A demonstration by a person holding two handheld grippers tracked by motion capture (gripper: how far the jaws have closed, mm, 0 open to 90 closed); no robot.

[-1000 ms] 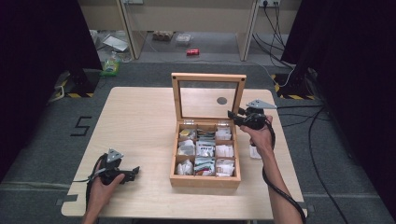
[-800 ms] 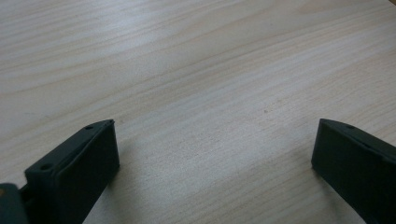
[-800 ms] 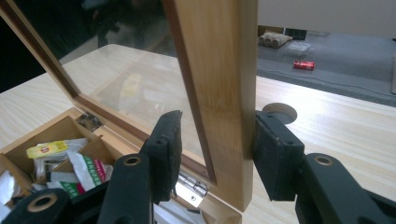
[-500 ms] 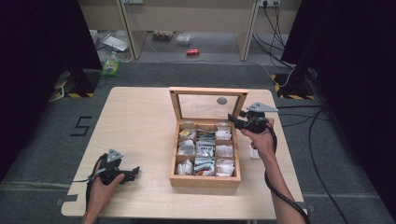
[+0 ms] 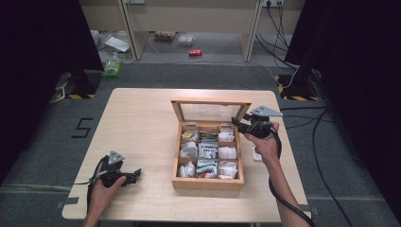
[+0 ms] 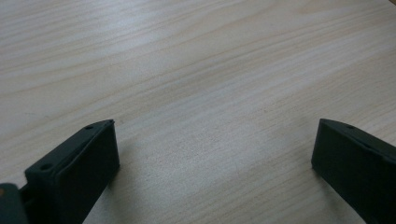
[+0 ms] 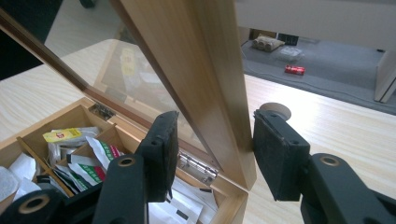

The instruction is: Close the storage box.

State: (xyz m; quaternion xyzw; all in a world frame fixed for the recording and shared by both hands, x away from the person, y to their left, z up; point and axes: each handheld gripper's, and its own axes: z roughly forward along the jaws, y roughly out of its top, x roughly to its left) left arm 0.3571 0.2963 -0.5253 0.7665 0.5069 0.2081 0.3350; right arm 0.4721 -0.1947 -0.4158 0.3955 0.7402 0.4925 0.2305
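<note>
Lid (image 5: 211,111) tipped further back (glass-paned), right hand-held gripper (image 7: 215,140) straddling frame.

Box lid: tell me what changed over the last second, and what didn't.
The lid tipped slightly further back, away from the person, moved by the right gripper, whose jaws straddle its side frame. The left gripper stayed open and resting on the table; the box and its tea bags stayed put.

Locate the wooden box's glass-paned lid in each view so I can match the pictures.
High view: the lid stands open behind the compartments, centre-right of the table, its right frame edge by the right gripper.
Left gripper view: not in it; bare tabletop between open jaws.
Right gripper view: the lid rises top centre, its frame edge between the jaws.
Shared landmark: red can on the floor.
</note>
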